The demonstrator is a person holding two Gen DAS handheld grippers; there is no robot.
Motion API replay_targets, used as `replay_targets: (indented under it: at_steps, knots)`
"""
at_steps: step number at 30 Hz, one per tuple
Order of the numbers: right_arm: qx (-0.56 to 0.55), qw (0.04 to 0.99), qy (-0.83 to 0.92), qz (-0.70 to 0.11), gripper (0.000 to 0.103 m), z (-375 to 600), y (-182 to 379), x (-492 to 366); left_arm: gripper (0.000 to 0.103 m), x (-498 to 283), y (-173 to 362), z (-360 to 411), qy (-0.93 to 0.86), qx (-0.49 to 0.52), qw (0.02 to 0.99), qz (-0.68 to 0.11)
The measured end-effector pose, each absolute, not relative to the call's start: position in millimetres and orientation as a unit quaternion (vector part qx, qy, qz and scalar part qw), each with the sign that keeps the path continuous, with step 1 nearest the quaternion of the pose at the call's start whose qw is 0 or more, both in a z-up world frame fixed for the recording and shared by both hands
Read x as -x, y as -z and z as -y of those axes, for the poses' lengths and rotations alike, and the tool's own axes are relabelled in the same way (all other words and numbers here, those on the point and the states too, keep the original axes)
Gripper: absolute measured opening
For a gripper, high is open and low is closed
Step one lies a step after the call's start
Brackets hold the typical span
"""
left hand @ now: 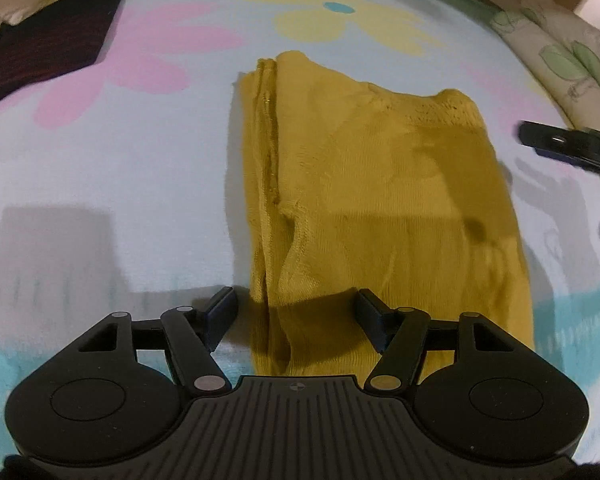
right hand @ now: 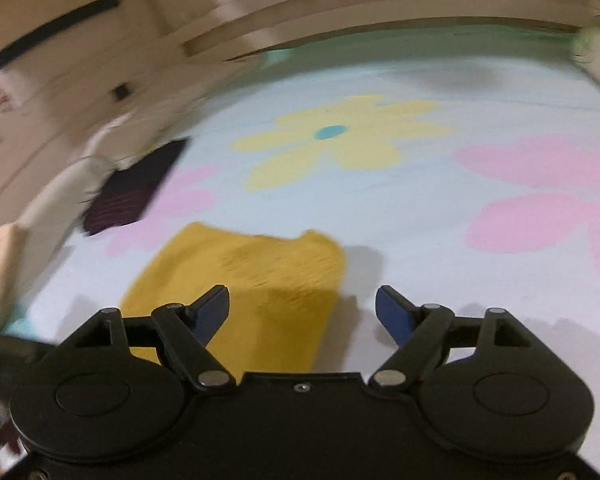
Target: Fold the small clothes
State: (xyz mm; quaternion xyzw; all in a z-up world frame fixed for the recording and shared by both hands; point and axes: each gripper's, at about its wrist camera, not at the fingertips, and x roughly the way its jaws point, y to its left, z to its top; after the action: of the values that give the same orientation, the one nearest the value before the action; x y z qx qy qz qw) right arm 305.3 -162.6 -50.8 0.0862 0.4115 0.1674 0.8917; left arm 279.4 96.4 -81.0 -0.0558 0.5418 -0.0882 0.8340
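Observation:
A mustard-yellow knit garment (left hand: 372, 200) lies folded into a rough rectangle on the flowered bedsheet (left hand: 100, 200), with a thick doubled edge along its left side. My left gripper (left hand: 296, 312) hovers open over the garment's near left corner. One finger is off the cloth and the other above it, and nothing is pinched. In the right wrist view, which is blurred, the same garment (right hand: 252, 280) lies low and left of centre. My right gripper (right hand: 302, 300) stands wide open above the garment's right edge and holds nothing. Part of the right gripper (left hand: 560, 144) also shows at the far right of the left wrist view.
A dark striped garment (left hand: 48, 48) (right hand: 136, 192) lies folded at the sheet's far left, next to a pale pillow (right hand: 60, 200). A leaf-print pillow (left hand: 560, 60) borders the right side. A wooden headboard (right hand: 340, 16) runs along the far end.

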Motion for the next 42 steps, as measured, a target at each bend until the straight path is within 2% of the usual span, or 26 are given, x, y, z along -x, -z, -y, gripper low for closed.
replay_targets:
  at_steps: [8,10,13,17,24,28,31,32,33,36,39,42]
  knots:
    - [-0.018,0.881,-0.104,-0.461,0.083,133,90,-346,0.066,-276,80,-101,0.097,0.054,0.839,-0.533]
    - [-0.007,0.878,-0.094,-0.470,0.093,124,97,-355,0.066,-275,80,-98,0.098,0.049,0.839,-0.533]
    - [0.001,0.878,-0.090,-0.470,0.099,118,102,-364,0.066,-274,78,-94,0.105,0.040,0.838,-0.534]
    - [-0.021,0.879,-0.101,-0.466,0.100,133,96,-361,0.066,-273,64,-100,0.110,0.063,0.845,-0.520]
    - [-0.113,0.890,-0.110,-0.427,0.099,180,73,-334,0.067,-307,24,-98,0.056,0.082,0.904,-0.417]
    - [-0.106,0.888,-0.131,-0.427,0.100,176,72,-323,0.067,-342,37,-73,0.032,0.007,0.907,-0.421]
    - [-0.088,0.885,-0.148,-0.433,0.100,164,79,-321,0.067,-358,58,-72,0.007,-0.013,0.898,-0.440]
    - [-0.079,0.883,-0.155,-0.437,0.100,161,82,-321,0.068,-358,66,-76,-0.003,-0.015,0.894,-0.448]
    - [-0.067,0.880,-0.159,-0.442,0.100,155,85,-324,0.075,-358,75,-84,-0.017,-0.016,0.888,-0.460]
    - [-0.030,0.874,-0.143,-0.463,0.100,159,99,-323,0.085,-342,88,-121,-0.023,0.083,0.887,-0.454]
    - [-0.047,0.875,-0.144,-0.460,0.101,172,101,-324,0.087,-335,86,-127,-0.013,0.069,0.893,-0.445]
    - [-0.050,0.873,-0.145,-0.464,0.101,174,99,-326,0.085,-333,79,-134,-0.002,0.099,0.886,-0.452]
